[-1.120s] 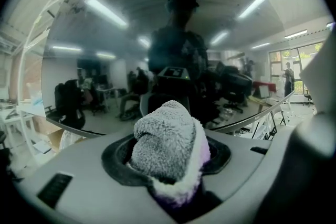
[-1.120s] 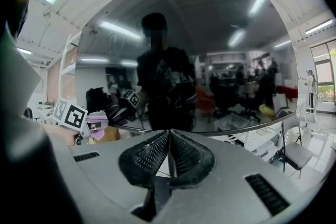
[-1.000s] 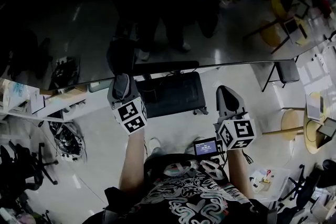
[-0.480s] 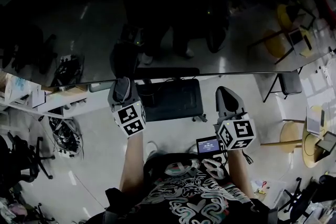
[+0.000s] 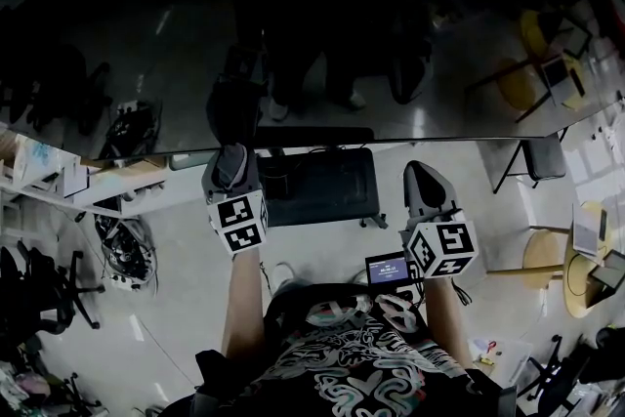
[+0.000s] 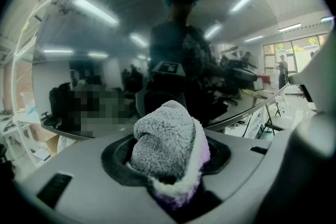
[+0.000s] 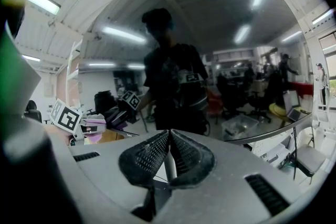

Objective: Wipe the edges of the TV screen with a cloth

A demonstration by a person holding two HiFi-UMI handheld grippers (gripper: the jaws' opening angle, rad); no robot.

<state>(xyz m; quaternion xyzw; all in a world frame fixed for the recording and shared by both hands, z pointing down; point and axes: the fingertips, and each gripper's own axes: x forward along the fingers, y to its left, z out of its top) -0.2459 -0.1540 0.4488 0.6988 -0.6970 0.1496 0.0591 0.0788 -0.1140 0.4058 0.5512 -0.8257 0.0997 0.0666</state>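
TV screen (image 5: pixel 322 34): dark and reflective, fills the upper half of the head view. Its lower edge (image 5: pixel 439 138) runs nearly level across the frame.

Left gripper (image 5: pixel 227 154): jaws clamped on a bunched grey cloth (image 6: pixel 167 139) with a purple underside. The cloth bulges out past the pads. The tip sits right at the screen's lower edge, left of centre. Cannot tell whether the cloth touches the glass.

Right gripper (image 5: pixel 418 173): jaws closed, ribbed pads meeting at the tips, nothing between them. It is held just below the edge and well apart from the left gripper.

Room along the edge: open run of edge between the two grippers and on out to the right. Below that edge stand a black cart (image 5: pixel 322 183) between the grippers and a chair (image 5: pixel 532 134) near the right end.
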